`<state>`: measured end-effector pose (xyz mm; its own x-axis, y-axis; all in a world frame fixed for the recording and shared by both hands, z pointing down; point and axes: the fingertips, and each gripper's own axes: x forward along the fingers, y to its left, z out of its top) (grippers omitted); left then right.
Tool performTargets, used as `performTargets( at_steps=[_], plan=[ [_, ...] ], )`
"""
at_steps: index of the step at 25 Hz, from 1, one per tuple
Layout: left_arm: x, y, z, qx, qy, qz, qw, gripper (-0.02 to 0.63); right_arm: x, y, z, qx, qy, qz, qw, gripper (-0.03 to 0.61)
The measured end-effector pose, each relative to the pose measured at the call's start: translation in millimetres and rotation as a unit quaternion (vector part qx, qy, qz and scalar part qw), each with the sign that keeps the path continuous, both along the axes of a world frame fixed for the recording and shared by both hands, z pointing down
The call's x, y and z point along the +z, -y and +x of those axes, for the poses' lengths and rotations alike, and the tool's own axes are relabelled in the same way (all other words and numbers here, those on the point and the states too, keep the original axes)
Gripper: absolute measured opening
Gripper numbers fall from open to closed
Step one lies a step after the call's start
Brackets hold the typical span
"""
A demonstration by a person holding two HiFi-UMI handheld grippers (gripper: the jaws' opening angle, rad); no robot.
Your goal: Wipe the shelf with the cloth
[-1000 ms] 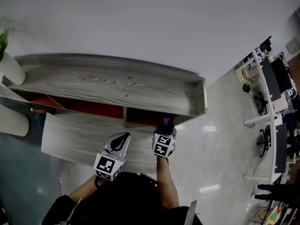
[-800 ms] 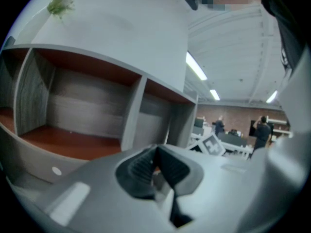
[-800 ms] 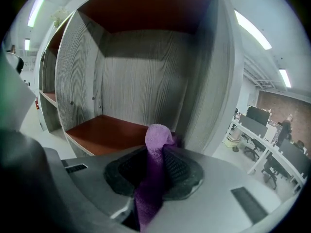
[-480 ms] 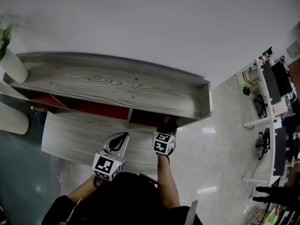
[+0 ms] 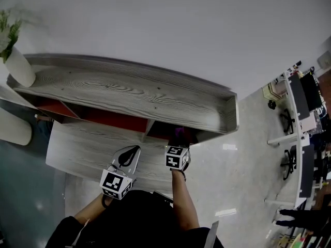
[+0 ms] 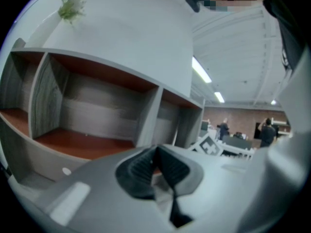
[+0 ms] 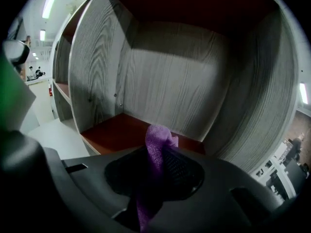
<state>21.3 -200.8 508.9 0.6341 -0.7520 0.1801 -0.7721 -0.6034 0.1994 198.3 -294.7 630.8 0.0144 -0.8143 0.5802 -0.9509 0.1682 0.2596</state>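
The right gripper [image 5: 180, 139] reaches into the rightmost compartment of the shelf [image 5: 129, 89], at about 6 o'clock from the middle of the head view. Its jaws are clamped on a purple cloth [image 7: 158, 144]. A fold of the cloth stands up above the pads, and a strip trails down between them. The cloth hangs just above the compartment's red-brown floor [image 7: 119, 129], with grey wood-grain walls at 9, 12 and 3 o'clock around it.

The left gripper [image 5: 131, 155] is held at 7 o'clock in the head view, over the lower wood-grain board [image 5: 83, 149] in front of the shelf. Its jaws are pressed together with nothing between them [image 6: 156, 165]. The shelf's wider compartments show at 9 to 10 o'clock in its own view.

Each gripper carries a cube [image 5: 177, 158] printed with black-and-white square markers, the only print that can be made out.

A white vase [image 5: 19, 67] with a green plant [image 5: 9, 32] stands on the shelf's top at 10 o'clock. Office desks [image 5: 300, 128] line the floor at 3 to 4 o'clock.
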Motion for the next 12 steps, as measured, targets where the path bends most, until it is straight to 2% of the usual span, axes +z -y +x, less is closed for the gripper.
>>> performTargets(
  at_steps=[12],
  plan=[
    [-3.7, -9.4, -33.7, -0.034, -0.006, 0.004, 0.9994, 0.005, 2.2, 2.8, -57.1, -0.064, 0.004, -0.008, 0.998, 0.074]
  ],
)
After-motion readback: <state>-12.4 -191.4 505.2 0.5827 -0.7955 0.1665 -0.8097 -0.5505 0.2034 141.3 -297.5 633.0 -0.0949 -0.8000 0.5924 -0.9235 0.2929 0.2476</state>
